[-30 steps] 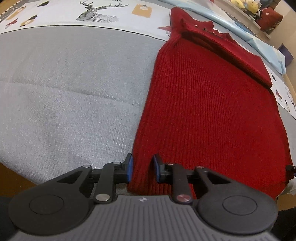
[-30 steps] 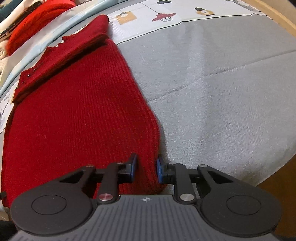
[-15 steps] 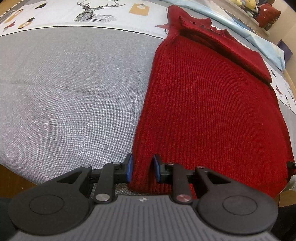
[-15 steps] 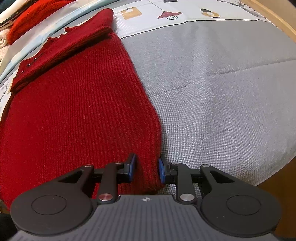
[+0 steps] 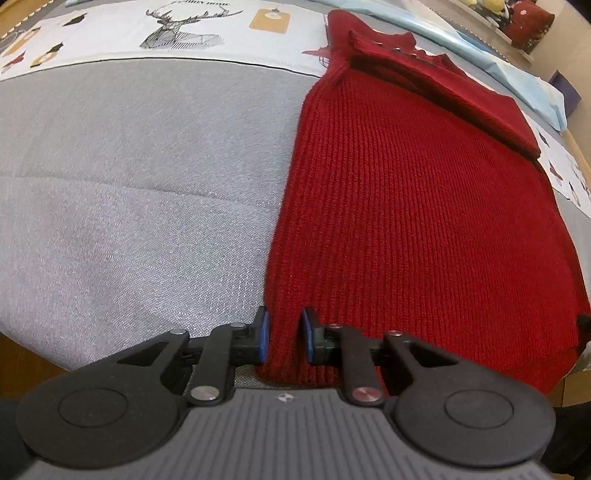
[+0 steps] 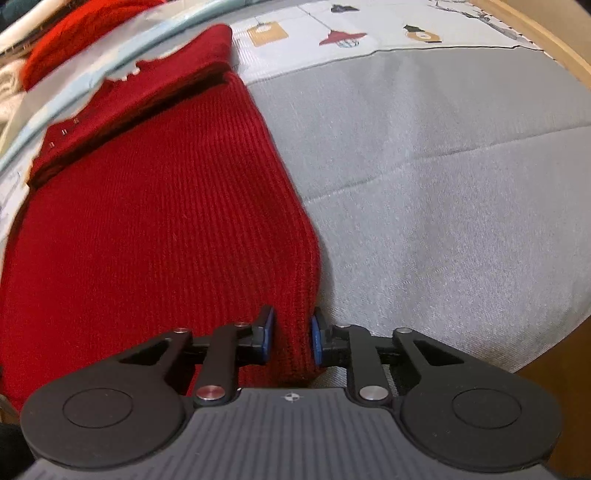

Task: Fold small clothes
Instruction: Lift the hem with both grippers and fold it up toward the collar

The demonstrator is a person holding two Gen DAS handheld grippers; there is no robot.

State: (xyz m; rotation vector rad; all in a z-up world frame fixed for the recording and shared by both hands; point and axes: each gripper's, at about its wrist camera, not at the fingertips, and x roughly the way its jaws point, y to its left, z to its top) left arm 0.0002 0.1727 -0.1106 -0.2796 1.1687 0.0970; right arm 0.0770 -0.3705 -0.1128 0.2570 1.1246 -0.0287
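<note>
A red ribbed knit sweater (image 5: 413, 206) lies flat on grey fabric, its sleeves folded across the top near the collar. My left gripper (image 5: 283, 338) stands at the sweater's near left hem corner, with the knit between its blue pads (image 5: 262, 338), which sit a small gap apart. In the right wrist view the same sweater (image 6: 155, 221) fills the left half. My right gripper (image 6: 291, 338) stands at the near right hem corner, the knit edge between its pads in the same way.
The grey cloth (image 5: 129, 192) covers the surface, with a printed sheet (image 5: 177, 26) of a deer and tags at the far edge. The wooden edge (image 6: 554, 373) shows at the near right. More red and white clothes (image 6: 74, 40) are piled far left.
Both grippers have slid forward over the hem corners, so more knit lies between the pads. The left pads have drawn slightly closer together.
</note>
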